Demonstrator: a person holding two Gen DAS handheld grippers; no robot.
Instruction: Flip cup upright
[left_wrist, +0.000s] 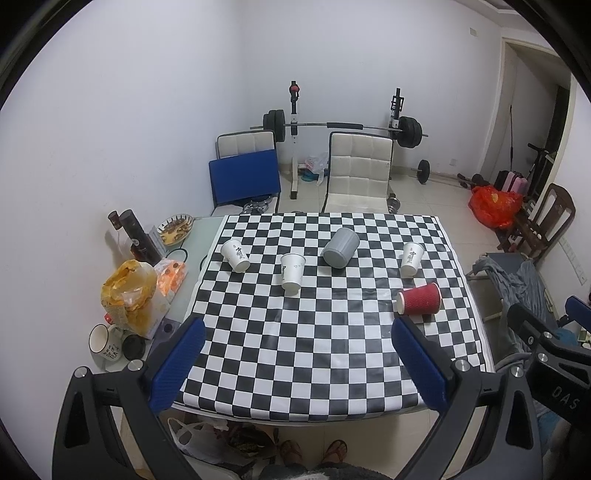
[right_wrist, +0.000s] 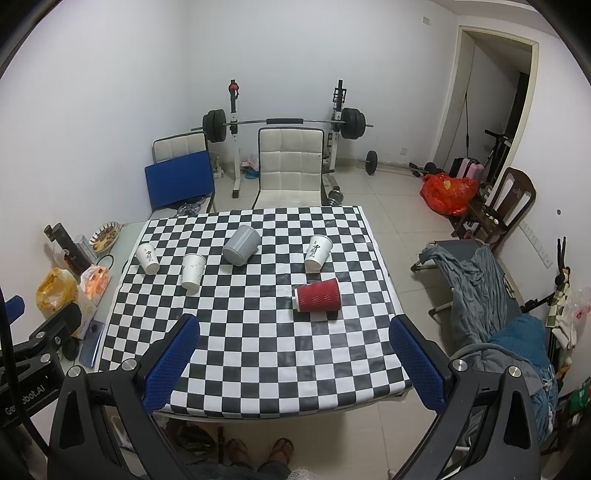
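Left gripper (left_wrist: 295, 365), right gripper (right_wrist: 295, 363): jaws spread, empty | red corrugated paper cup (right_wrist: 318, 295) lying sideways on checkered tablecloth (right_wrist: 258, 350) | Risk: round wall rolls off, crushes if pinched.

The desk (right_wrist: 258, 369) wears a black-and-white checkered cloth. On it lie 5 cups: 3 white paper cups (right_wrist: 147, 257) (right_wrist: 192, 271) (right_wrist: 317, 253) and a grey cup (right_wrist: 241, 244) in a row toward the far side, and a red ribbed cup (right_wrist: 317, 295) on its side, nearer. Left of the cloth, a dark bottle (left_wrist: 138, 236), a dish (left_wrist: 175, 229), snack bags (left_wrist: 129, 295) and a mug (left_wrist: 103, 341) crowd the bare top.
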